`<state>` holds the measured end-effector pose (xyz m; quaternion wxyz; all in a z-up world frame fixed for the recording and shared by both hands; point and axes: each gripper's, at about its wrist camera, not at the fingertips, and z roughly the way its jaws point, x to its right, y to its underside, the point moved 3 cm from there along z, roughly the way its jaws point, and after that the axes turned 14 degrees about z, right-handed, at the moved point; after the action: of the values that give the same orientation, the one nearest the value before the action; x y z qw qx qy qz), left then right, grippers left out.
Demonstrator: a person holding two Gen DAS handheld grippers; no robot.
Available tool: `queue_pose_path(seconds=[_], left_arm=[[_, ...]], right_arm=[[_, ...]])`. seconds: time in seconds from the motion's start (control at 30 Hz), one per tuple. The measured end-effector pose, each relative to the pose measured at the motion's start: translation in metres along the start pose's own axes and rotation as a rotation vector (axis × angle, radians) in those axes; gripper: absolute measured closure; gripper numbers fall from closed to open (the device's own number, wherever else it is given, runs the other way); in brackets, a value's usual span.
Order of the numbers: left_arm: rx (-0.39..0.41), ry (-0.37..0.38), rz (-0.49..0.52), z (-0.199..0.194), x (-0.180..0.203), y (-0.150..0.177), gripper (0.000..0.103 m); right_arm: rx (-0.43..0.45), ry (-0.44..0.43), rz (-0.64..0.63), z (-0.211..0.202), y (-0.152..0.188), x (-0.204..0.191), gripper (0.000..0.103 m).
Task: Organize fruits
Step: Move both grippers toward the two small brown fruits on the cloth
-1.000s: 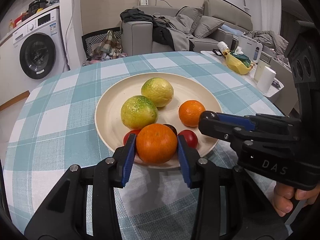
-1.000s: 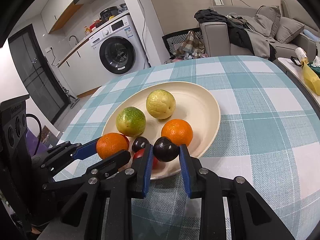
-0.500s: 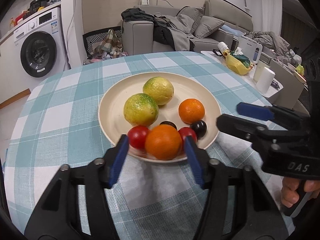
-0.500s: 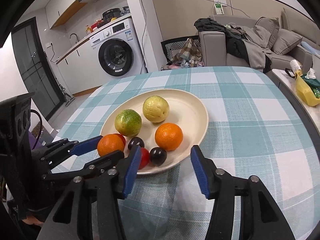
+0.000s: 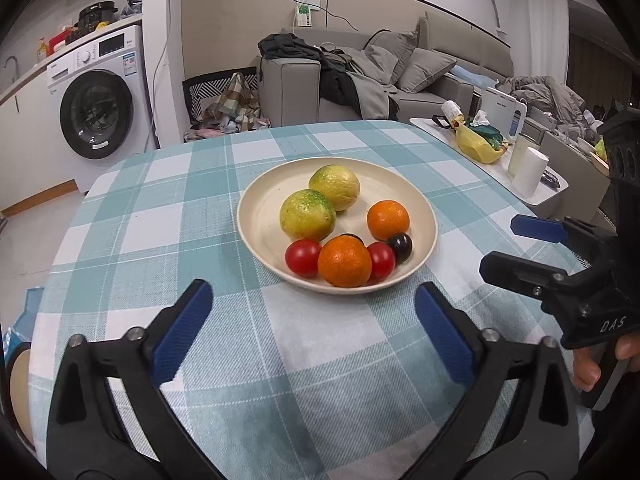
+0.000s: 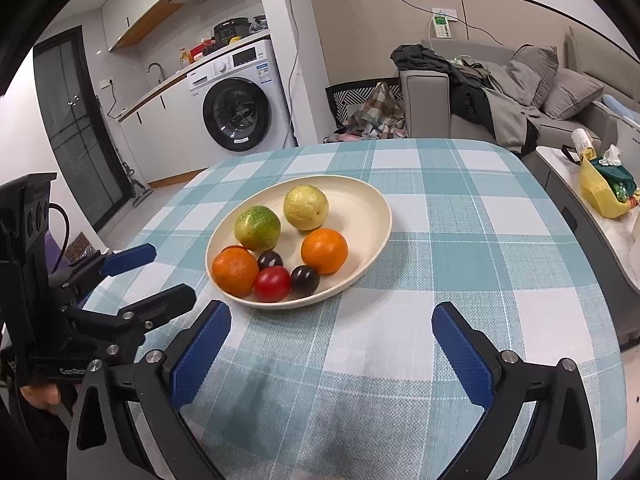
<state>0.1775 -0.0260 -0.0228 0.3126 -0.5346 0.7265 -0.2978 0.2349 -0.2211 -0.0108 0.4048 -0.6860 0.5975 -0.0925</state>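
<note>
Left wrist view: plate (image 5: 424, 216) of fruit lies beyond both grippers' empty, widening fingers (image 5: 182, 334).

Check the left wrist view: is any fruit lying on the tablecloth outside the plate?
No, all the fruit, such as the near orange, sits inside the cream plate, and the checked tablecloth around it carries none.

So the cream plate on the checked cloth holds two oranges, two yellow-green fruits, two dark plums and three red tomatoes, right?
Nearly. The cream plate holds two red tomatoes, not three, as the left wrist view shows. The oranges, yellow-green fruits and dark plums are as you say.
</note>
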Motion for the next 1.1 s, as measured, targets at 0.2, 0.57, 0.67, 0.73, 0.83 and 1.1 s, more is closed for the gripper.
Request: queue_pose_path(seconds=[0.2, 0.57, 0.67, 0.73, 0.83, 1.1], left_arm=[[-0.004, 0.005, -0.025, -0.02, -0.002, 0.015, 0.001], [0.024, 0.0, -0.064, -0.066, -0.001, 0.044, 0.001], [0.037, 0.015, -0.066, -0.079, 0.005, 0.05, 0.001], [0.039, 0.013, -0.049, -0.087, 0.01, 0.054, 0.001], [0.029, 0.018, -0.027, -0.096, 0.018, 0.062, 0.001], [-0.016, 0.063, 0.003, -0.107, 0.034, 0.09, 0.001]], right_arm=[[-0.015, -0.015, -0.025, -0.007, 0.008, -0.007, 0.0], [-0.018, -0.059, -0.06, -0.033, 0.028, -0.021, 0.0], [-0.023, -0.061, -0.067, -0.04, 0.035, -0.024, 0.0], [-0.028, -0.064, -0.075, -0.044, 0.041, -0.026, 0.0], [-0.04, -0.062, -0.092, -0.048, 0.051, -0.028, 0.0], [-0.096, -0.052, -0.122, -0.051, 0.077, -0.031, 0.0]])
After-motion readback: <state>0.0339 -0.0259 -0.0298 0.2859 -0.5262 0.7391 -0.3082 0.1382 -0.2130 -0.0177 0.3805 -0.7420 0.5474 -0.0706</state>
